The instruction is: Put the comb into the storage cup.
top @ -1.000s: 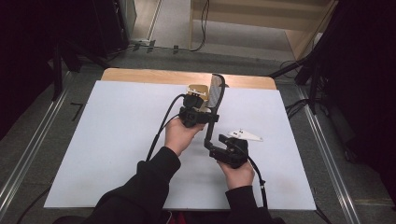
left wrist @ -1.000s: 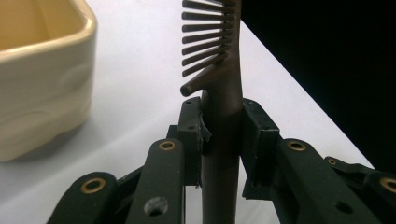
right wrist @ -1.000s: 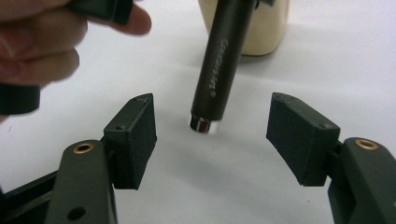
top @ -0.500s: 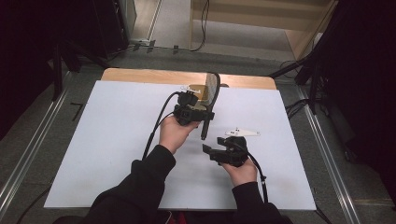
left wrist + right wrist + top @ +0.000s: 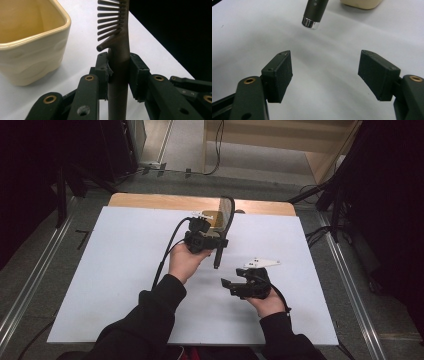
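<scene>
My left gripper (image 5: 216, 239) (image 5: 118, 72) is shut on the handle of a dark brown comb (image 5: 227, 212) (image 5: 117, 37), held upright with its teeth toward the cream ceramic cup (image 5: 212, 217) (image 5: 27, 50) at the table's far edge. The comb's silver-capped handle end (image 5: 311, 21) hangs free above the white sheet. Nearer the person, to the right, my right gripper (image 5: 229, 285) (image 5: 325, 72) stands open. Its jaws have just been opening and nothing lies between them. The cup's base (image 5: 359, 3) sits beyond the handle end.
A white sheet (image 5: 125, 270) covers the table, with a wooden strip (image 5: 150, 200) along its far edge. Metal rails run down both sides, and cables lie on the floor beyond the table. Bare sheet lies to the left and right of the hands.
The left gripper has carried the comb away from the right gripper, toward the cup. The comb's handle end, which was at the right gripper's jaws, now hangs apart from them.
</scene>
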Tool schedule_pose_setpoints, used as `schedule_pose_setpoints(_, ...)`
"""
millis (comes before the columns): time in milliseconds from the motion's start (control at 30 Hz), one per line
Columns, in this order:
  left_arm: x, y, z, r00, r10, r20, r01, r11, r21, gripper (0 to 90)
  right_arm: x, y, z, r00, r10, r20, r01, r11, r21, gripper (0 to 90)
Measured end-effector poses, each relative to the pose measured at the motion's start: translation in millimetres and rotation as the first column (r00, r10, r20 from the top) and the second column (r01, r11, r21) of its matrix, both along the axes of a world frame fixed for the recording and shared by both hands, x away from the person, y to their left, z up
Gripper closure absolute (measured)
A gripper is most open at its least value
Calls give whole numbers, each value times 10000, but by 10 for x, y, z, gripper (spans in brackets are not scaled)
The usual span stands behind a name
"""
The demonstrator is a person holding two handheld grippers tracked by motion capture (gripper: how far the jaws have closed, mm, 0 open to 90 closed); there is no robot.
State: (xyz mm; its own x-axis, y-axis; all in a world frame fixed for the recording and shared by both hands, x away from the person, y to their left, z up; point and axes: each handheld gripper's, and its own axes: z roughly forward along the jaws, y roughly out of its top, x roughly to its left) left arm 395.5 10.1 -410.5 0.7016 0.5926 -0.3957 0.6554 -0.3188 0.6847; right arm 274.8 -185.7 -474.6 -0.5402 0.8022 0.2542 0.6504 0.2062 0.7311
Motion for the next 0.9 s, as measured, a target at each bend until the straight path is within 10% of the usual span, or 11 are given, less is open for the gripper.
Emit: schedule_pose_setpoints(900, 84, 174, 180, 9999, 93, 82, -86, 9967, -811, 727, -136, -314, -34, 9956, 846, -402, -857, 9960, -246, 252)
